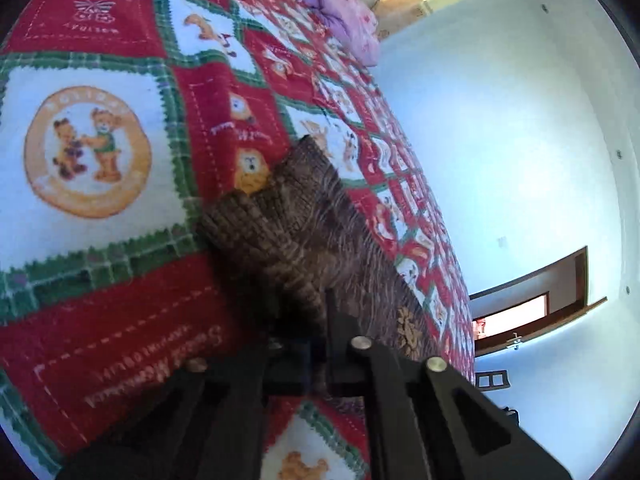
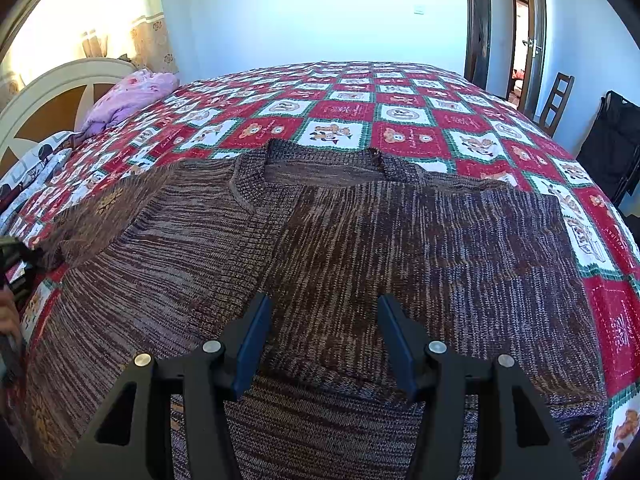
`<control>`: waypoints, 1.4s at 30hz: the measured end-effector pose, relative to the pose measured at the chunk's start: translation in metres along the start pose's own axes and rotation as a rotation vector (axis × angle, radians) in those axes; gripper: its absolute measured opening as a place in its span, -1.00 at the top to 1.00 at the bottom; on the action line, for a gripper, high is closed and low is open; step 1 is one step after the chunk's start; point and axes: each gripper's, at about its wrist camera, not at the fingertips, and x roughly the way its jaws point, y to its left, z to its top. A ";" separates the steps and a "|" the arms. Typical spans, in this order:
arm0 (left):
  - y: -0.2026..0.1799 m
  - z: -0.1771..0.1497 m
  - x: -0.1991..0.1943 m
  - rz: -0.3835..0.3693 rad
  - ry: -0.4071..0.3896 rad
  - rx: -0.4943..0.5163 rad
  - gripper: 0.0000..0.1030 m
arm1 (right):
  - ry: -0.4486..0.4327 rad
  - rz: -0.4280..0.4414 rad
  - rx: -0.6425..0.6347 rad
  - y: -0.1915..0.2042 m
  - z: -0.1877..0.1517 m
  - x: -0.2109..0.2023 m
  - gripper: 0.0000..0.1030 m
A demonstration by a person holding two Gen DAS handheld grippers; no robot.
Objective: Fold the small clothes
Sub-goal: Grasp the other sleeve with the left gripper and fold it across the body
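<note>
Knitwear fills most of what we see: a brown marled sweater (image 2: pixel 340 248) lies spread on the patchwork quilt (image 2: pixel 400 112) of a bed, its right sleeve already folded in across the chest. Our right gripper (image 2: pixel 324 336) hovers just above the lower front of the sweater with its blue-padded jaws roughly half apart; nothing sits between them and we see no pad pressing the knit. Our left gripper (image 1: pixel 316 356) is clamped tight on the sweater's (image 1: pixel 304 216) left sleeve: in the left wrist view the jaws meet on a pinch of brown fabric, and the ribbed cuff stretches away from them over the red, white and green squares of the quilt (image 1: pixel 100 140). That view is rolled sideways, so the bed runs up the frame. At the far left edge of the right wrist view we glimpse the left gripper (image 2: pixel 12 264) beside the sleeve's end. A pink bundle (image 2: pixel 128 96) lies near the headboard (image 2: pixel 44 88), well apart from the sweater.
</note>
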 end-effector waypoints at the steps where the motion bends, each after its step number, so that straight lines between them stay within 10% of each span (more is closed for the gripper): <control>1: -0.001 0.000 -0.001 -0.001 0.001 0.005 0.83 | 0.000 0.000 0.000 0.000 0.000 0.000 -0.11; 13: 0.002 0.025 0.015 0.017 0.053 -0.174 0.71 | -0.003 0.002 0.002 -0.001 0.000 0.000 -0.11; 22: -0.007 0.029 0.025 0.049 0.006 -0.081 0.84 | -0.004 0.005 0.005 -0.002 0.000 0.000 -0.11; 30: -0.091 0.015 0.015 0.055 -0.046 0.306 0.90 | -0.007 0.012 0.010 -0.003 0.000 0.000 -0.11; 37: -0.198 -0.125 0.007 -0.167 0.096 0.896 0.90 | -0.009 0.015 0.014 -0.004 -0.001 0.000 -0.11; 42: -0.188 -0.203 0.042 -0.046 0.280 1.056 0.90 | -0.008 0.016 0.014 -0.005 -0.001 0.000 -0.11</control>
